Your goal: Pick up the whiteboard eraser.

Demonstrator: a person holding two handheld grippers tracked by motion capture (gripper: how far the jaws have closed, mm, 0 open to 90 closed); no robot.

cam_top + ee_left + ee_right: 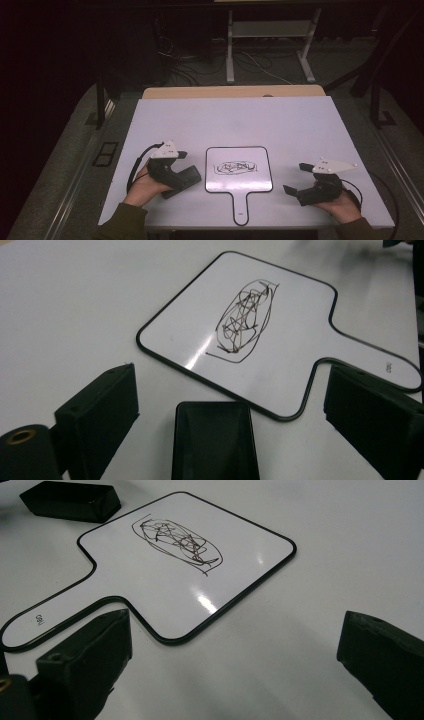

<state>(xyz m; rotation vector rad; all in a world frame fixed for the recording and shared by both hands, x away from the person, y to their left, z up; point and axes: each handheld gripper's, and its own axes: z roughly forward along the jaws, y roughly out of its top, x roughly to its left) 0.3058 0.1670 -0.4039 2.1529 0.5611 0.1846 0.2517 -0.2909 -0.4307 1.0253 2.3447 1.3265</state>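
A small white paddle-shaped whiteboard [239, 184] [190, 325] [165, 587] lies flat at the table's front middle, handle toward me. A black scribble [236, 167] [245, 320] [175, 542] sits in its centre. A black eraser block [186, 178] [214, 440] [70, 501] lies left of the board. My left gripper [179, 175] [232, 380] stands open, its jaws wide on either side of the eraser without touching it. My right gripper [297, 178] [235, 650] is open and holds nothing, right of the board, pointing at it.
The white tabletop [225, 120] stretches bare behind the board. A wooden table edge [232, 91] borders its far side. Beyond it stand a white metal frame [230, 55] and loose cables [187, 67] on the dark floor.
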